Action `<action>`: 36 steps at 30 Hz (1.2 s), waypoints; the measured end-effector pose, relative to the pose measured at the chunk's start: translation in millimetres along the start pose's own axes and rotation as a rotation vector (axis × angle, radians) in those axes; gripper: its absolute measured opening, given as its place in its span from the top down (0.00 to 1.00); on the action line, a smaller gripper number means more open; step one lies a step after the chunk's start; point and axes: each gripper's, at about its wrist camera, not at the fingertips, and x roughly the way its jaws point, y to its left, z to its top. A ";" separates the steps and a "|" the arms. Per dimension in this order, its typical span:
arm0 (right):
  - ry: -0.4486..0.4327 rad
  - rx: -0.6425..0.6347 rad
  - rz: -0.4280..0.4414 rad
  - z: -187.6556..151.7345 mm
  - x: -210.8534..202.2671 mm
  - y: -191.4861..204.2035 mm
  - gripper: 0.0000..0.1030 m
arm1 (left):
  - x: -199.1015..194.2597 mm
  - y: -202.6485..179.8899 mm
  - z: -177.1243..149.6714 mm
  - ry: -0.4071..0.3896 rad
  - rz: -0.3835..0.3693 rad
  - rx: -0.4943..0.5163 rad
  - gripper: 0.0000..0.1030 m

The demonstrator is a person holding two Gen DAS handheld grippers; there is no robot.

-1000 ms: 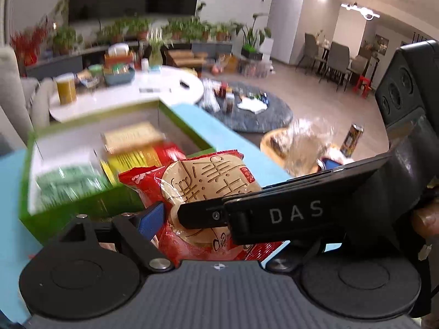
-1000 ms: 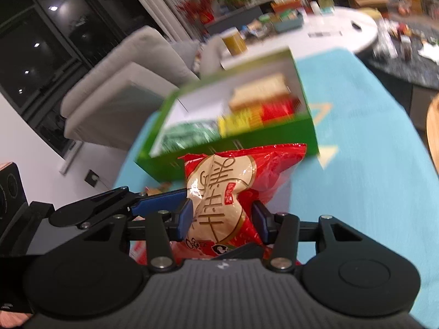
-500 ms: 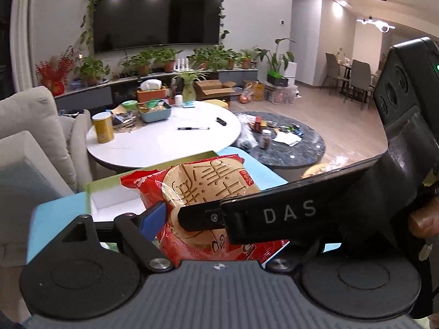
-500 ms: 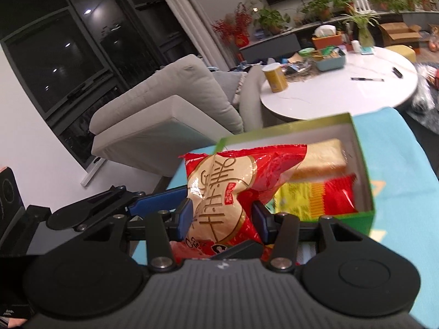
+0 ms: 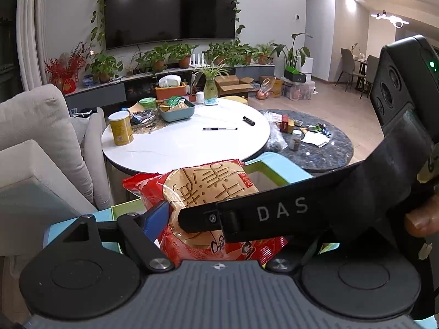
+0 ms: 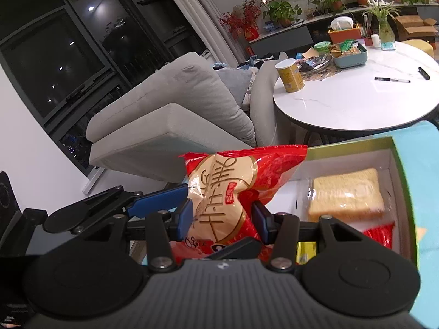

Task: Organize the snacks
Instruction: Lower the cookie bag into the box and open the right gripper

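Note:
A red snack packet (image 6: 227, 189) with a round pale cake inside hangs upright above the left end of an open green box (image 6: 406, 189). My right gripper (image 6: 222, 216) is shut on the packet's lower half, blue pads on both sides. My left gripper (image 5: 216, 227) comes in from the left with its jaws closing. Its blue finger (image 6: 159, 200) touches the packet's left edge and its other finger lies under the packet's bottom. In the left wrist view the right gripper's body hides that far finger. The box holds a wrapped pale cake slice (image 6: 345, 194) and red and yellow packets.
The box stands on a light blue cloth (image 6: 422, 148). Behind it is a round white table (image 5: 186, 142) with a yellow can (image 5: 120, 127), a tray and a pen. A grey sofa (image 6: 170, 109) is to the left, and a dark low table (image 5: 329, 148) with clutter to the right.
Both grippers have carried the packet forward and a little up, from in front of the box to over its left end. The box has slid down and right in both views.

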 end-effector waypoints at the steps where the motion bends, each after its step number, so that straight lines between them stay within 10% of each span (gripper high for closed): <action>1: 0.004 0.006 0.002 1.3 4.8 -1.8 0.55 | 5.0 4.1 0.1 0.006 0.001 -0.001 0.23; 17: 0.043 0.071 0.001 7.6 57.4 -24.4 0.52 | 46.0 42.6 -16.8 0.085 0.091 -0.081 0.24; 36: -0.046 -0.001 -0.036 -5.6 -30.1 7.3 0.42 | -27.6 22.0 -11.7 0.044 0.141 -0.119 0.20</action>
